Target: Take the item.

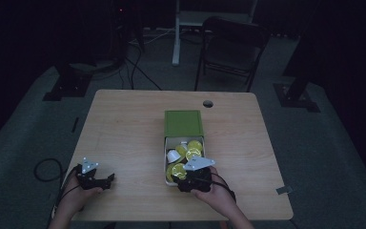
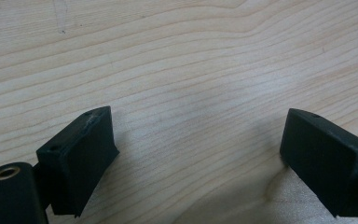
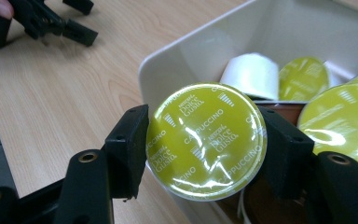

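The coffee capsule point(image 3: 207, 140) has a round, glossy yellow-green foil lid printed with white lettering, "Cappuccino" among it, and it faces the camera in the right gripper view. The right gripper point(image 3: 207, 144) is clamped on it, one black pad pressed to each side of its rim, at the near corner of the white box point(image 3: 177, 56). In the high view the right gripper point(image 1: 190, 179) sits at the near end of that box point(image 1: 166, 164), the person's hand behind it.

More capsules lie in the box: a white one point(image 3: 251, 74) on its side, and several with the same green lids point(image 3: 303, 77) beside and behind the held one, close enough to crowd it. A green lid or tray point(image 1: 184, 123) lies at the box's far end; the dim high view does not settle which.

The left gripper point(image 1: 95, 177) rests on the table well to the left, its jaws spread wide over bare wood with nothing between them point(image 2: 196, 154).

The table point(image 1: 124, 133) is pale wood grain with a round cable hole point(image 1: 208, 103) near its far edge. The room is dark, with a grey floor, a folding chair point(image 1: 231, 50) beyond the table and cables on the floor.
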A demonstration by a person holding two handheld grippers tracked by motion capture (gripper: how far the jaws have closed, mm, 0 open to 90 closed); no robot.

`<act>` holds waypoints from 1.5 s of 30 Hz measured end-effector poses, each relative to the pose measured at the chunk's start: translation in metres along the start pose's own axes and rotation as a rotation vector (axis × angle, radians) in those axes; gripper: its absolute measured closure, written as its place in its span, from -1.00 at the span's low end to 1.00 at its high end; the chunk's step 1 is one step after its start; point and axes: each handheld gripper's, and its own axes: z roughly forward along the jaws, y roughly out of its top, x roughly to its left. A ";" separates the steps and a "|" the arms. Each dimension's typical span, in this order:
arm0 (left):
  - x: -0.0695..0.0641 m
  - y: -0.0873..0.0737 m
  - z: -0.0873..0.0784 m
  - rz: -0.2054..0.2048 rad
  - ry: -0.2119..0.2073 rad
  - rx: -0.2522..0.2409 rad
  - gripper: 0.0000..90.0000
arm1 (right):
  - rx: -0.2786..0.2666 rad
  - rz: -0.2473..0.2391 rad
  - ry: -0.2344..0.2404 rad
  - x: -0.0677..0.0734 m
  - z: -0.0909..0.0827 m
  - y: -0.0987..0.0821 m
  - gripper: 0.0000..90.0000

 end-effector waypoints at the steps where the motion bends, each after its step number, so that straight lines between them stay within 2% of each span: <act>1: 0.000 0.000 0.000 0.000 0.000 0.000 -0.77 | -0.003 0.001 0.000 -0.001 -0.002 0.001 -0.12; 10: 0.000 0.000 0.000 0.000 0.000 0.000 -0.77 | -0.054 0.017 -0.027 -0.009 -0.025 0.008 -0.12; 17: 0.000 0.000 0.000 0.000 0.000 0.000 -0.77 | -0.091 0.040 -0.071 -0.022 -0.044 0.010 -0.12; 22: 0.000 0.000 0.000 0.000 0.000 0.000 -0.77 | -0.099 0.048 -0.094 -0.028 -0.051 0.009 -0.12; 32: 0.000 0.000 0.000 0.000 0.000 0.000 -0.77 | -0.122 0.094 -0.159 -0.051 -0.071 0.000 -0.12; 45: 0.000 0.000 0.000 0.000 0.000 0.000 -0.77 | -0.108 0.174 -0.246 -0.085 -0.089 -0.028 -0.12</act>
